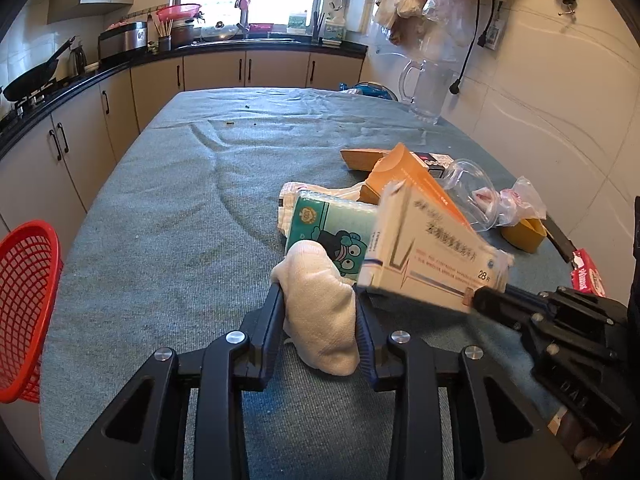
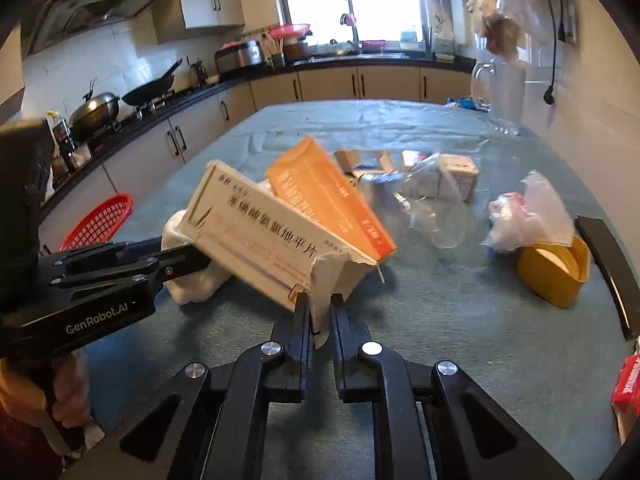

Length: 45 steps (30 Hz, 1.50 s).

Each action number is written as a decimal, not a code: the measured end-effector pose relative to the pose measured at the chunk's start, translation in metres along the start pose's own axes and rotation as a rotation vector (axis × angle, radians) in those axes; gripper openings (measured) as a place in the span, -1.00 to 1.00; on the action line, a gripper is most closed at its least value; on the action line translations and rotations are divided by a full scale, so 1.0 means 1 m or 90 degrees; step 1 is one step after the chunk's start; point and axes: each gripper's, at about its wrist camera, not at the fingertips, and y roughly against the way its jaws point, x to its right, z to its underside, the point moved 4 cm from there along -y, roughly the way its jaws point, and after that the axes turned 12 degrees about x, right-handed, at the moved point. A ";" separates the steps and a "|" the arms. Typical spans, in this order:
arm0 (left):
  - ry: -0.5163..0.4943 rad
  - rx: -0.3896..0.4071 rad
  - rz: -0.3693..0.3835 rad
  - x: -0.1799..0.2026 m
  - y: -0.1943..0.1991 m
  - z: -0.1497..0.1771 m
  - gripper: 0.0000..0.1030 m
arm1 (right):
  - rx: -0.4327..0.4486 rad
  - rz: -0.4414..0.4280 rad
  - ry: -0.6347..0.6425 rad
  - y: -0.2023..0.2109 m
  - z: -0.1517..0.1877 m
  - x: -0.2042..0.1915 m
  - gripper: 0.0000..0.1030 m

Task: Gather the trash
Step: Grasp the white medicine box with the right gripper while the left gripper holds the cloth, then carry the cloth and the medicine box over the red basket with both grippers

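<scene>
My left gripper [image 1: 318, 290] is shut on a white wad of cloth [image 1: 324, 320], held just above the grey-green tablecloth [image 1: 168, 220]. From the right, my right gripper [image 1: 482, 300] holds a white medicine box [image 1: 432, 248] tilted over the cloth. In the right wrist view the right gripper [image 2: 320, 304] is shut on the torn flap of that white medicine box [image 2: 256, 232]. The left gripper [image 2: 192, 258] reaches in from the left with the white wad [image 2: 196, 280]. An orange box [image 2: 328, 196] leans behind the white one. A red mesh basket [image 1: 24, 300] sits at the table's left edge.
A green tissue packet [image 1: 320, 224], clear plastic wrap [image 2: 432, 208], a plastic bag [image 2: 532, 216], a yellow tub [image 2: 556, 272] and small cartons [image 2: 456, 176] lie on the table. A red packet [image 2: 628, 384] is at the right edge, a glass pitcher [image 1: 428, 88] at the far right.
</scene>
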 end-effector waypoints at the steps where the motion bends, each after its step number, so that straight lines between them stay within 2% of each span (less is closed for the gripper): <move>1: 0.004 0.002 0.002 -0.001 0.002 0.000 -0.39 | 0.009 -0.005 -0.009 0.005 -0.001 0.003 -0.81; 11: 0.019 0.044 0.008 -0.008 0.029 -0.013 -0.39 | 0.071 -0.034 -0.032 0.037 -0.017 0.003 -0.82; 21: 0.028 0.064 -0.004 -0.020 0.042 -0.020 -0.39 | 0.081 -0.053 -0.035 0.044 -0.027 -0.002 -0.82; 28: 0.043 0.089 -0.020 -0.042 0.065 -0.029 -0.39 | 0.105 -0.085 -0.024 0.046 -0.049 -0.024 -0.82; 37: 0.099 0.121 -0.108 -0.126 0.109 -0.032 -0.39 | 0.105 -0.162 0.008 0.018 -0.077 -0.094 -0.82; 45: 0.170 0.119 -0.194 -0.216 0.134 -0.010 -0.39 | 0.071 -0.212 0.055 -0.029 -0.088 -0.170 -0.82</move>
